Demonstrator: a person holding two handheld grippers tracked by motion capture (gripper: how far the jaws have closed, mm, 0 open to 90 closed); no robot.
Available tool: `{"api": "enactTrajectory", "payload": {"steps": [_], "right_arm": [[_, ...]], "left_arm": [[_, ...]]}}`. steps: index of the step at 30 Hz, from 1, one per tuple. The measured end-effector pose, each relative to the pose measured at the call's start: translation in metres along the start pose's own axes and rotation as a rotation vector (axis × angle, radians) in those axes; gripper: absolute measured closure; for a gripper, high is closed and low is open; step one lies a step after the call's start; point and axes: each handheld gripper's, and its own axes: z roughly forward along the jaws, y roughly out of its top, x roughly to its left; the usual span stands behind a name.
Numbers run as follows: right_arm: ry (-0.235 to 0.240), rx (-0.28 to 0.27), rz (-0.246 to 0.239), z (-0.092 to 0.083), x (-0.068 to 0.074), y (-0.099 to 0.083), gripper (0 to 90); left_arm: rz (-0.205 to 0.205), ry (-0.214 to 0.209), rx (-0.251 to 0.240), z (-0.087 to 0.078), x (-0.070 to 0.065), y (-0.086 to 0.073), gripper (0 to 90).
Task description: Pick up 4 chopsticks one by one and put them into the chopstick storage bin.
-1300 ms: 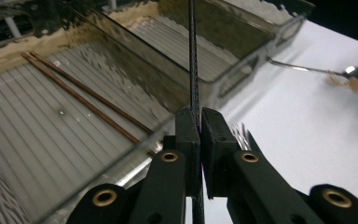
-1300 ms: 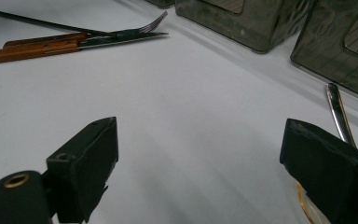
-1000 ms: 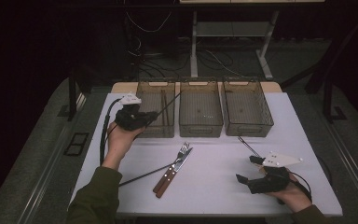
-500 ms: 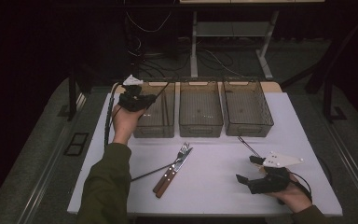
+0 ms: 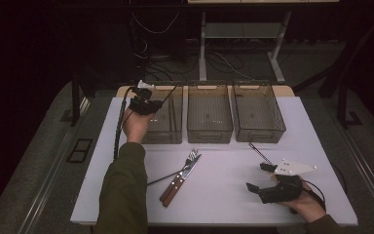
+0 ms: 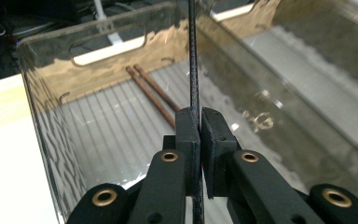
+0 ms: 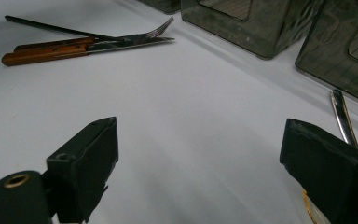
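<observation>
My left gripper [image 5: 145,103] hangs over the near left corner of the left-hand clear bin [image 5: 163,134], shut on a thin black stick [image 6: 193,56] that rises straight up between the pads. On that bin's floor lie two brown chopsticks [image 6: 154,91]. My right gripper [image 5: 256,176] rests open at the table's front right, with only bare white tabletop between its jaws [image 7: 200,144].
Two more clear bins [image 5: 209,117] [image 5: 258,114] stand in a row to the right. A fork [image 5: 191,158] and a wooden-handled knife [image 5: 175,183] lie mid-table, crossed by a thin dark stick [image 5: 163,178]. A slim metal handle [image 7: 342,116] lies before the right bin.
My left hand has carried the black stick away from the person, from just in front of the left bin to over it. The right hand has stayed put.
</observation>
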Motion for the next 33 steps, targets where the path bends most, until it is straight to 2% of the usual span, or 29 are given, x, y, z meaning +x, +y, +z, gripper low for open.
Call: {"api": "enactTrajectory", "payload": {"steps": [11,13,16,19,21,22,24,26,27,30,32,33], "right_arm": [[0.003,-0.005,0.003,-0.001,0.0,0.001,11.7],[0.003,-0.003,0.002,-0.001,0.001,0.0,11.7],[0.007,-0.011,0.002,-0.001,0.0,0.001,11.7],[0.0,-0.012,0.01,-0.002,0.0,0.001,11.7],[0.005,-0.014,0.006,-0.003,0.0,0.001,11.7],[0.004,-0.014,0.007,-0.003,-0.001,0.001,11.7],[-0.002,-0.018,0.014,-0.004,-0.001,0.001,11.7],[0.003,-0.017,0.008,-0.004,-0.001,0.001,11.7],[0.005,-0.016,0.005,-0.004,0.0,0.001,11.7],[0.004,-0.018,0.004,-0.004,0.001,0.001,11.7],[0.008,-0.02,-0.003,-0.004,0.001,0.002,11.7],[0.005,-0.022,-0.003,-0.004,0.001,0.002,11.7]], "left_arm": [[0.011,0.015,0.06,0.012,-0.002,-0.005,85.7],[0.024,0.025,0.07,0.013,-0.004,-0.004,85.7],[0.003,0.033,0.084,0.014,-0.002,-0.004,85.6],[0.014,0.046,0.104,0.016,-0.003,-0.004,85.3],[-0.006,0.048,0.102,0.016,-0.002,-0.004,84.8],[-0.011,0.052,0.105,0.016,-0.003,-0.004,83.2],[-0.002,0.074,0.105,0.017,-0.004,-0.004,71.9],[-0.006,0.079,0.097,0.016,-0.003,-0.004,66.0],[-0.011,0.074,0.093,0.015,-0.003,-0.004,62.4],[0.01,0.063,0.09,0.013,-0.003,-0.005,54.6],[0.019,0.041,0.074,0.01,-0.003,-0.006,50.4],[0.022,0.043,0.067,0.007,-0.004,-0.006,48.1]]}}
